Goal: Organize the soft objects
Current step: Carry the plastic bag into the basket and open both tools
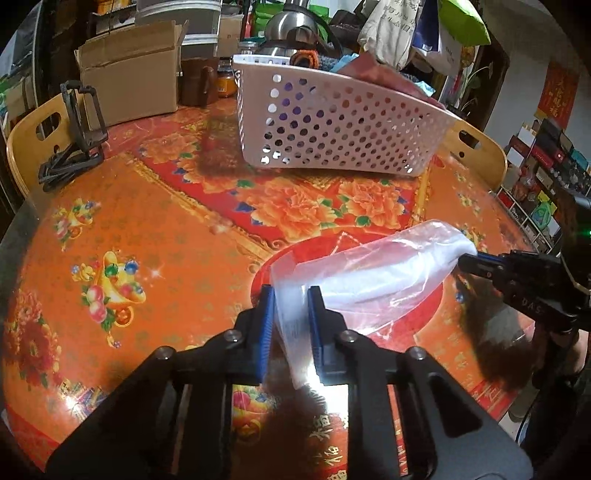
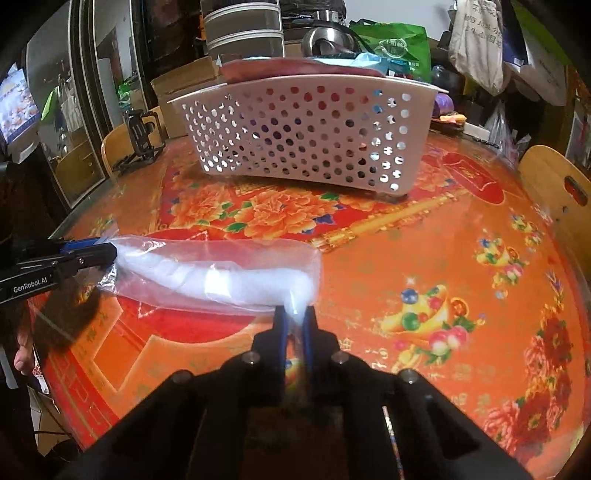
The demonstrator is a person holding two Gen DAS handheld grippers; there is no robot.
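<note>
A clear plastic bag with a soft white item inside (image 1: 373, 273) hangs stretched between both grippers, just above the table. My left gripper (image 1: 291, 295) is shut on the bag's flat open end. My right gripper (image 2: 295, 314) is shut on the other end; it shows at the right in the left wrist view (image 1: 467, 260). The bag shows in the right wrist view (image 2: 218, 273), with my left gripper (image 2: 110, 251) at its left end. A white perforated basket (image 1: 332, 122) stands at the far side of the table, holding soft items; it also shows in the right wrist view (image 2: 303, 136).
The table has an orange and red floral cover (image 1: 155, 229). A black folding stand (image 1: 74, 136) sits at the far left. A cardboard box (image 1: 129, 70), jars and a kettle (image 1: 291, 26) stand behind the basket. Wooden chair backs (image 2: 557, 184) rise at the table's edges.
</note>
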